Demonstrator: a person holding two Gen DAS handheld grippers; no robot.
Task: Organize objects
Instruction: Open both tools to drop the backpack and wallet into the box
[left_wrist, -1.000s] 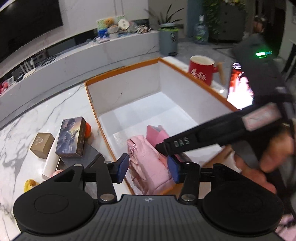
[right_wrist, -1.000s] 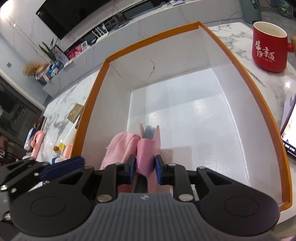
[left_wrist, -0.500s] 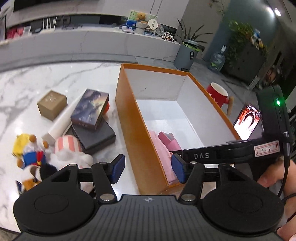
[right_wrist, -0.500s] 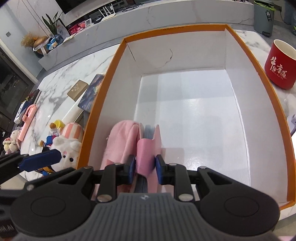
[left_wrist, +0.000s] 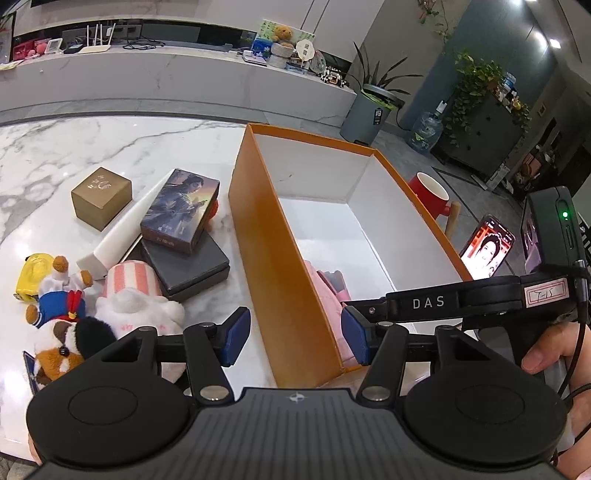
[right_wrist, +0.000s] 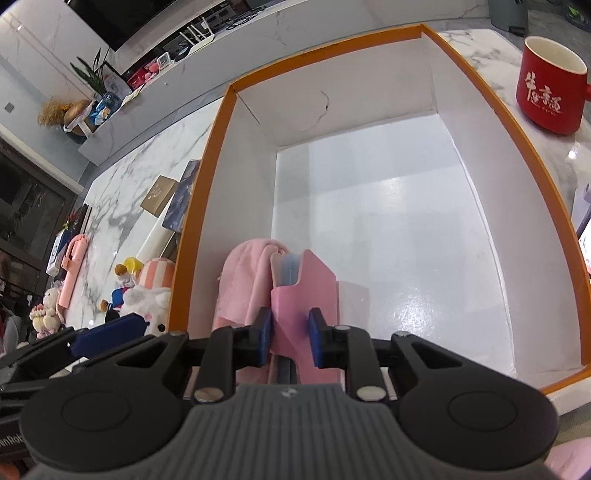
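An orange box (left_wrist: 255, 236) with a white inside (right_wrist: 388, 229) stands on the marble table. My right gripper (right_wrist: 290, 338) is shut on a pink case (right_wrist: 304, 291) with a blue insert, low in the box's near end, beside a pink cloth (right_wrist: 240, 280). The cloth also shows in the left wrist view (left_wrist: 325, 295). My left gripper (left_wrist: 293, 338) is open and empty, above the box's near left wall. Left of the box lie plush toys (left_wrist: 122, 306), a picture box (left_wrist: 181, 210) on a dark box (left_wrist: 188, 262), a brown cube (left_wrist: 101, 192) and a white tube (left_wrist: 122, 230).
A red mug (right_wrist: 548, 92) stands right of the box, with a lit phone (left_wrist: 487, 247) nearer. A yellow toy (left_wrist: 33, 269) lies at the far left. A pink item (right_wrist: 72, 269) lies on the far table side.
My left gripper has drawn back and left out of the box, now over its near left wall. My right gripper still holds the pink case, tilted slightly lower in the box.
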